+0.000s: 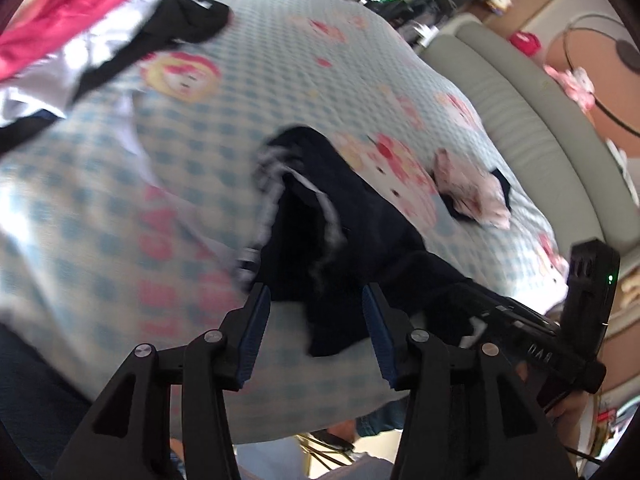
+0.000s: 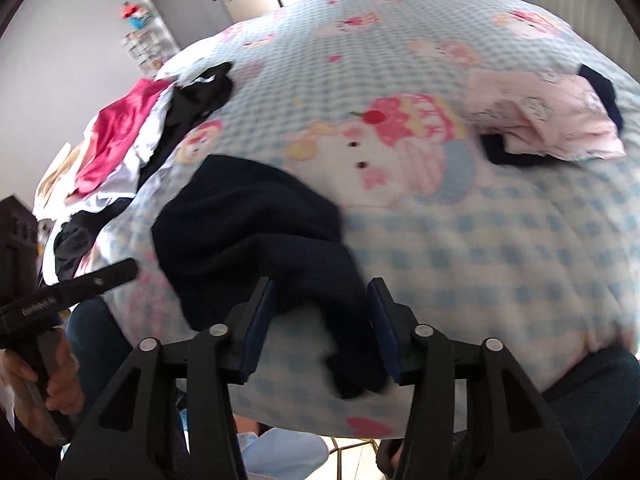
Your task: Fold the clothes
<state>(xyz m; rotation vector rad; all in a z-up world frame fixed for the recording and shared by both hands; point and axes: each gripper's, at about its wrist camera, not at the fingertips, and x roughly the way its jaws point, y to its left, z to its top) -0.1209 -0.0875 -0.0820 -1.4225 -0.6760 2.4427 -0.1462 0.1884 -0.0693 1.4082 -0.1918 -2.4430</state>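
Observation:
A dark navy garment (image 1: 340, 240) with white trim lies crumpled on the blue checked bedspread (image 1: 160, 160). My left gripper (image 1: 316, 300) is open, its jaws wide apart over the garment's near edge, with cloth between them. The right wrist view shows the same garment (image 2: 256, 216). My right gripper (image 2: 320, 300) is open, its jaws on either side of a hanging fold at the near edge. The other gripper (image 2: 100, 276) shows at the left of this view. The right gripper's body (image 1: 560, 328) shows at the right of the left wrist view.
A pile of red, white and black clothes (image 2: 132, 140) lies at the bed's left side. A folded pink garment (image 2: 548, 120) on a dark one lies at the far right. A padded headboard (image 1: 520, 120) runs along the right. The person's legs are at the bed's near edge.

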